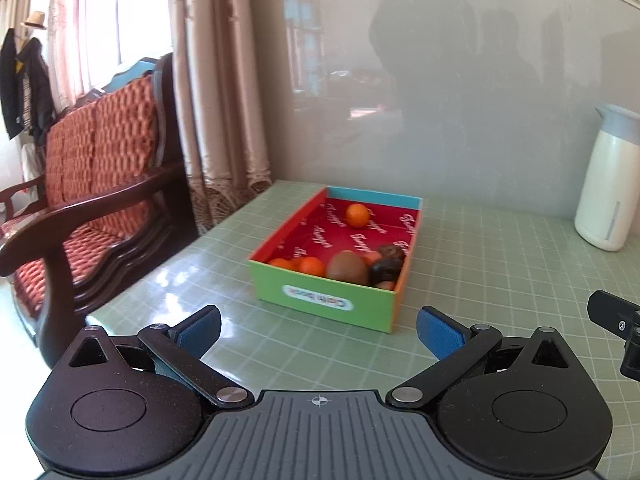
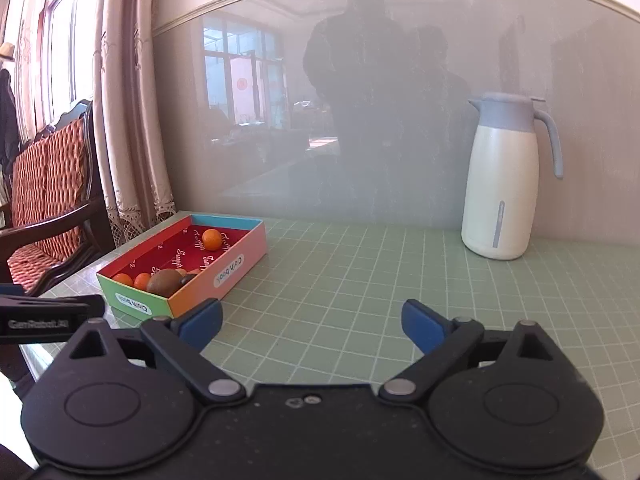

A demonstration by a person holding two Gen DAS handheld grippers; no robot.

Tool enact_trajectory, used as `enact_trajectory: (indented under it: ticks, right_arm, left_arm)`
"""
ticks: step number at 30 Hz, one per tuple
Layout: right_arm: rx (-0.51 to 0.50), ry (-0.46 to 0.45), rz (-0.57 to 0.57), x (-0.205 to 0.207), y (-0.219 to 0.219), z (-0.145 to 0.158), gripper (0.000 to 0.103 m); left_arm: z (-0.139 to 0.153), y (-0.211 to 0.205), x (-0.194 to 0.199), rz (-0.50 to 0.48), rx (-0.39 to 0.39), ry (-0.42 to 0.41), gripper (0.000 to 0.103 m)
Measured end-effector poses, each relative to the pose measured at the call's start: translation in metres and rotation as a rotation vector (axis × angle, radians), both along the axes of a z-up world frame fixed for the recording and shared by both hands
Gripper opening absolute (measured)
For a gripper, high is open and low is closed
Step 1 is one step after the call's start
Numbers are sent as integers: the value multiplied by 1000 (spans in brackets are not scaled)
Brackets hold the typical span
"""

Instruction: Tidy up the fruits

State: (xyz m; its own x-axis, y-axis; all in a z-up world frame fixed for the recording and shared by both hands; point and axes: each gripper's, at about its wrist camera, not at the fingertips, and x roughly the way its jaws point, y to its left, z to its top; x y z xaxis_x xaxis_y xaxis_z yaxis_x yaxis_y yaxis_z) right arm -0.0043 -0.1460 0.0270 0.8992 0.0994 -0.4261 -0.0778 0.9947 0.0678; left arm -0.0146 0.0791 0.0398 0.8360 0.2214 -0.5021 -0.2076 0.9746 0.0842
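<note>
Fruits (image 1: 347, 266) lie in a box (image 1: 324, 298) on the bench (image 1: 480, 272), ahead of the left gripper (image 1: 319, 330)'s spread, empty fingers; the right gripper (image 2: 312, 322)'s are likewise spread.

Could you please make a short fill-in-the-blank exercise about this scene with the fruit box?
1. The box has a ____ lining inside.
2. One orange fruit lies alone at the box's ____ end.
3. The white jug stands on the ____.
4. Both grippers hold ____.

Missing words: red; far; table; nothing

A home living room. Left of the bench (image 2: 360, 280) stand a cushioned wooden sofa (image 1: 92, 184) and curtains (image 1: 216, 80). A thermos jug (image 2: 504, 176) sits on the bench.
</note>
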Motion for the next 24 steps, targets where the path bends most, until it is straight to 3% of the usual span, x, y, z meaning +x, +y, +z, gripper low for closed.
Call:
enact_trajectory:
  ticks: [11, 24]
  right_arm:
    - [-25, -25, 63, -4, 35, 12, 99]
    - [-23, -6, 44, -1, 32, 11, 100]
  left_arm:
    - [14, 21, -18, 33, 7, -50, 103]
    - [14, 13, -16, 16, 10, -47, 103]
